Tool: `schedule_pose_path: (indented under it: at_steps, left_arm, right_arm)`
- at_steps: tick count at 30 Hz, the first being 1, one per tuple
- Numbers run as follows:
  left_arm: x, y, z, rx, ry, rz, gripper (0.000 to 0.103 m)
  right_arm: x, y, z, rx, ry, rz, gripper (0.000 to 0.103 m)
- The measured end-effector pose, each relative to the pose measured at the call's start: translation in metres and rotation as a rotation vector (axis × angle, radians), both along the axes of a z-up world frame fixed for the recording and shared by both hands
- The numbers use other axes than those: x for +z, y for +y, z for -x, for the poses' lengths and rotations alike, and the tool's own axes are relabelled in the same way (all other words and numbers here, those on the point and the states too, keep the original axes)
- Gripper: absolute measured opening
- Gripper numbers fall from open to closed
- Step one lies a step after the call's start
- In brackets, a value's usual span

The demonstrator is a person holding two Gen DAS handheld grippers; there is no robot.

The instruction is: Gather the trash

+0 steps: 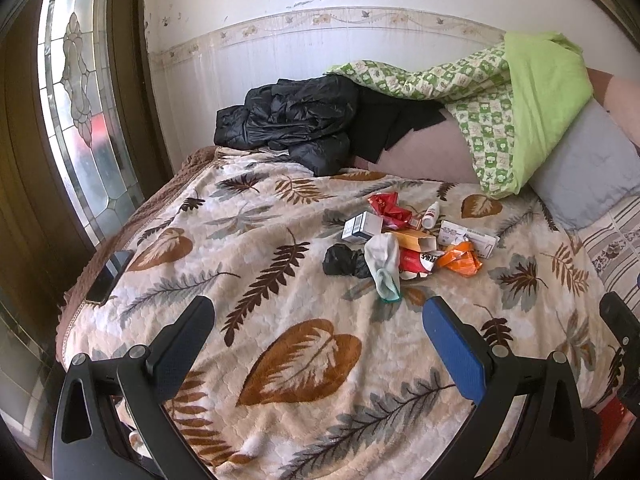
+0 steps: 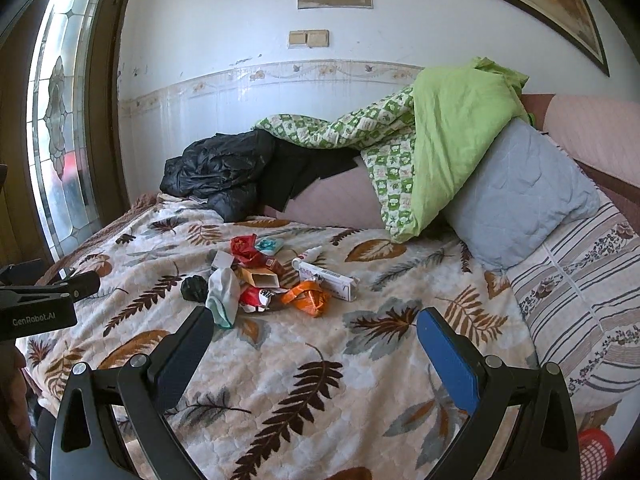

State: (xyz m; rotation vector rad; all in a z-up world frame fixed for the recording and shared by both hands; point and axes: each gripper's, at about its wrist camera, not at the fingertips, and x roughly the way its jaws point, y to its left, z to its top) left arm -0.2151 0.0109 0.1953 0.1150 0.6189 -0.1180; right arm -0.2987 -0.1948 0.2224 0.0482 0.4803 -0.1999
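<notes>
This is a bedroom in a lived-in home: a bed (image 2: pixel 304 392) covered with a plush cream blanket printed with brown and grey leaves fills both views, with a pale blue quilted pillow (image 2: pixel 520 196) and a bunched green patterned quilt (image 2: pixel 432 144) at its head. A crumpled black puffer jacket (image 1: pixel 288 118) lies against the white wall with its floral border strip (image 1: pixel 320 24). A brown wooden door with a leaded glass panel (image 1: pixel 76 92) and beige wall switches (image 2: pixel 309 39) complete the domestic setting.

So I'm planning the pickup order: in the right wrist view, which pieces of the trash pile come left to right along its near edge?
black crumpled bag → white sock → red-and-white wrapper → orange wrapper → long white box.
</notes>
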Motion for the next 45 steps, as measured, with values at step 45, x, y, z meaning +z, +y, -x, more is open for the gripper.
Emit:
schedule_pose_path:
  at_steps: [45]
  left_arm:
    - [0.022, 0.014, 0.023, -0.002, -0.060, 0.043, 0.103]
  right_arm:
    - [0.004, -0.001, 0.008, 0.015, -0.050, 0.005, 0.102]
